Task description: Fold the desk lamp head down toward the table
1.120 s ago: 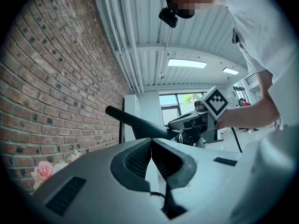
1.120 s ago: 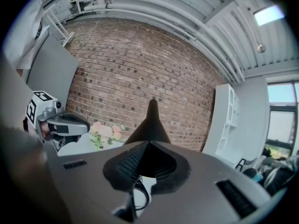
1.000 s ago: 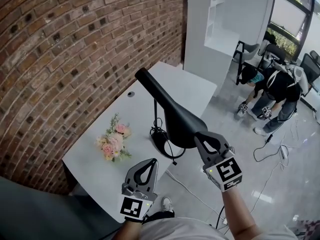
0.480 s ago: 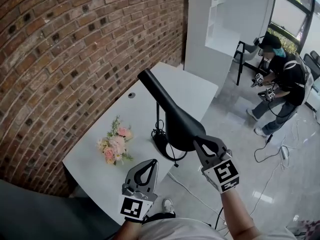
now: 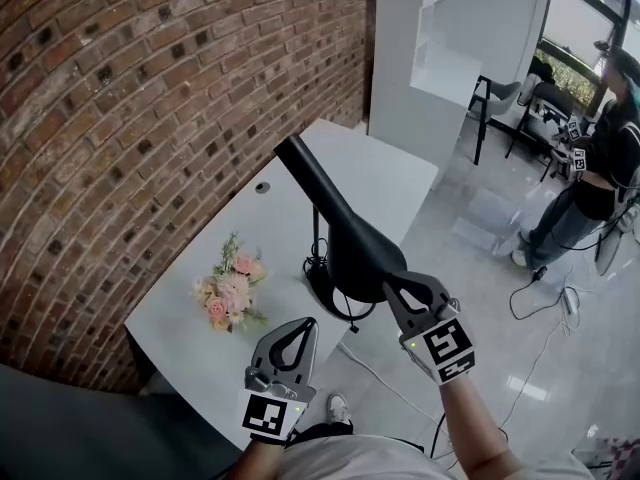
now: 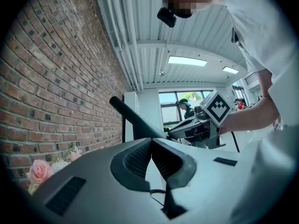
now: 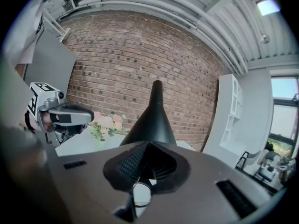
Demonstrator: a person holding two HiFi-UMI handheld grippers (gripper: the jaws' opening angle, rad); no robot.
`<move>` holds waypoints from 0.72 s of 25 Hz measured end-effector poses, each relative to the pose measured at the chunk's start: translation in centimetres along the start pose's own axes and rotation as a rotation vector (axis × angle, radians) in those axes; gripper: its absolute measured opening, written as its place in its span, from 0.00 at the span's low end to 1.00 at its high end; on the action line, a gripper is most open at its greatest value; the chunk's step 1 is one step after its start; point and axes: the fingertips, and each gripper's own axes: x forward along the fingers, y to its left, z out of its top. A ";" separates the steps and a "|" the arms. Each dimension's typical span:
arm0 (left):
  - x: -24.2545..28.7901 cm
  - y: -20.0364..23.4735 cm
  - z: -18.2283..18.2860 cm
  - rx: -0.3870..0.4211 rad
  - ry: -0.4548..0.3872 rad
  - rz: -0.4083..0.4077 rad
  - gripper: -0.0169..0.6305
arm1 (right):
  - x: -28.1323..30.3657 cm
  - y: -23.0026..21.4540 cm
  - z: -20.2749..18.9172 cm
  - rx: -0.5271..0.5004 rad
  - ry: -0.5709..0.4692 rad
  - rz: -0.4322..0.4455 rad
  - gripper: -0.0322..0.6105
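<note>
lamp head (image 5: 348, 236) sits pinched in the right gripper (image 7: 148, 144), clear only from that gripper's view; left gripper (image 6: 151, 141) clenched empty.

To my eye the lamp head (image 5: 355, 248) is smooth matt black, the desk (image 5: 390, 183) smooth white, the brick wall (image 5: 120, 118) rough, the floor (image 5: 560, 368) glossy.
</note>
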 end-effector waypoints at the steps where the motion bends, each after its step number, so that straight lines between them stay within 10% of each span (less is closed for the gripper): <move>1: 0.0 0.1 -0.1 -0.002 0.001 0.001 0.04 | 0.1 0.0 -0.1 -0.001 0.002 0.002 0.09; 18: -0.1 1.2 -0.9 -0.012 0.016 0.027 0.04 | 2.9 0.6 -1.7 0.013 0.045 0.034 0.09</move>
